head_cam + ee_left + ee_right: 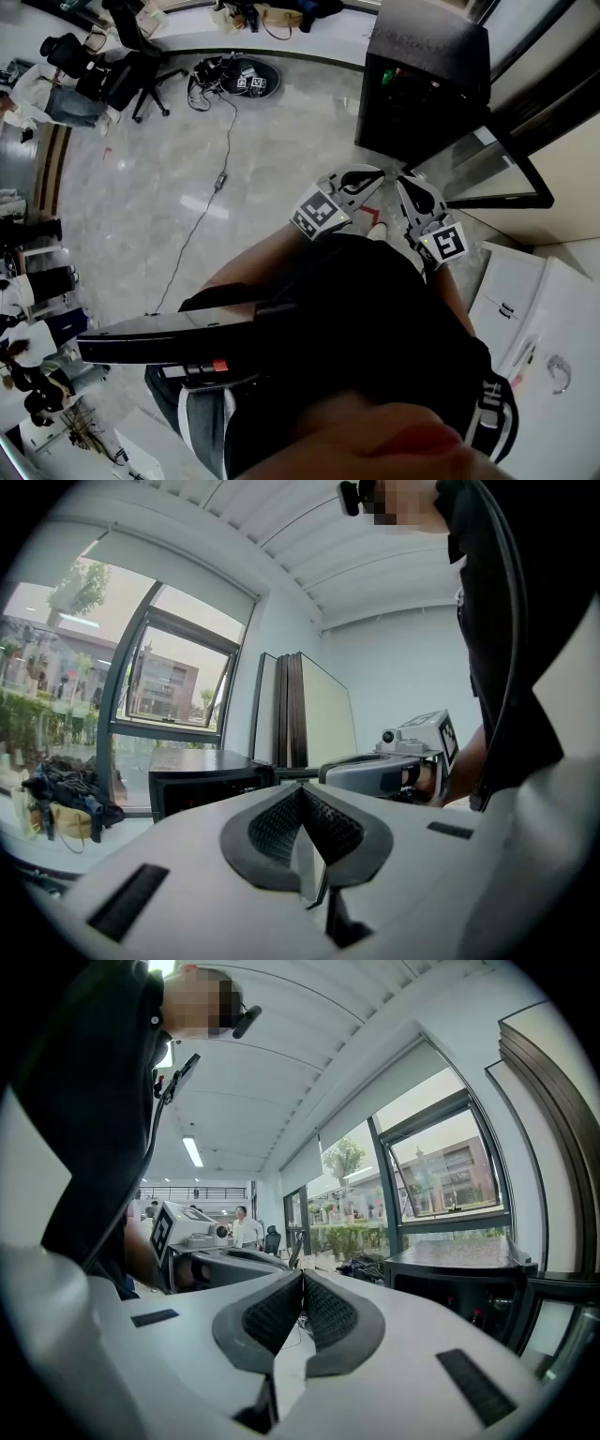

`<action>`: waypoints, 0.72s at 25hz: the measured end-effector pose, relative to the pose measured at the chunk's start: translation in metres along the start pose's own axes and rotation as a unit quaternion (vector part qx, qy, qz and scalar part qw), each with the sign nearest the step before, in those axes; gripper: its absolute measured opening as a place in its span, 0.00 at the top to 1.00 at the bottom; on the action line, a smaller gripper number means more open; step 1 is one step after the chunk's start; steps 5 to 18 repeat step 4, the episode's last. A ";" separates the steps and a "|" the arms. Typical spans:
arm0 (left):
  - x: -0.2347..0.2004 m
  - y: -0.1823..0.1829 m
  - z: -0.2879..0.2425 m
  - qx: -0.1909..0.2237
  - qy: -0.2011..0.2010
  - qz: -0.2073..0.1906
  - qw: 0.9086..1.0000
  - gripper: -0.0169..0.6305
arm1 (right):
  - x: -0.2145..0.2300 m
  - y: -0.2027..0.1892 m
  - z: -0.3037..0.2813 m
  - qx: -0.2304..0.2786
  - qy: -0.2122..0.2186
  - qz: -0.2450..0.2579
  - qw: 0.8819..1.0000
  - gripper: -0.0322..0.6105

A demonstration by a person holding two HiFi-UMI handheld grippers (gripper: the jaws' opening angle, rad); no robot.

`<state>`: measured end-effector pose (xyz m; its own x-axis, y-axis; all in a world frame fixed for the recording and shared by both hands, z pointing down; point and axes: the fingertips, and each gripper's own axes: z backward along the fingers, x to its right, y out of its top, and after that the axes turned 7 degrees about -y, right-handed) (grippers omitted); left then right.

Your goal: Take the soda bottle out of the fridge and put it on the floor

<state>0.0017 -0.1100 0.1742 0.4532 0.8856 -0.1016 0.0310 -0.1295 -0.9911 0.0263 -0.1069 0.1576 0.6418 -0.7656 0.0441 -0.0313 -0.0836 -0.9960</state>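
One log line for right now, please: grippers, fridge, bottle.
left gripper: jaws shut, empty | right gripper: jaws shut, empty | fridge: ahead, untouched | soda bottle: not made out

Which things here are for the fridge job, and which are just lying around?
For the job:
fridge
floor
left gripper, shut and empty
right gripper, shut and empty

Just lying about:
cable
office chair
bags
white cabinet

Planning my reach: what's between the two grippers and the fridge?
Only bare floor before the fridge, in the head view; its door stands open on the right.
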 end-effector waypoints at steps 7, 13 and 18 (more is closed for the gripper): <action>0.001 0.000 0.000 -0.001 0.001 0.001 1.000 0.97 | -0.002 -0.002 -0.001 -0.001 0.005 0.003 1.000 0.93; 0.001 0.000 0.000 -0.001 0.001 0.001 1.000 0.97 | -0.002 -0.002 -0.001 -0.001 0.005 0.003 1.000 0.93; 0.001 0.000 0.000 -0.001 0.001 0.001 1.000 0.97 | -0.002 -0.002 -0.001 -0.001 0.005 0.003 1.000 0.93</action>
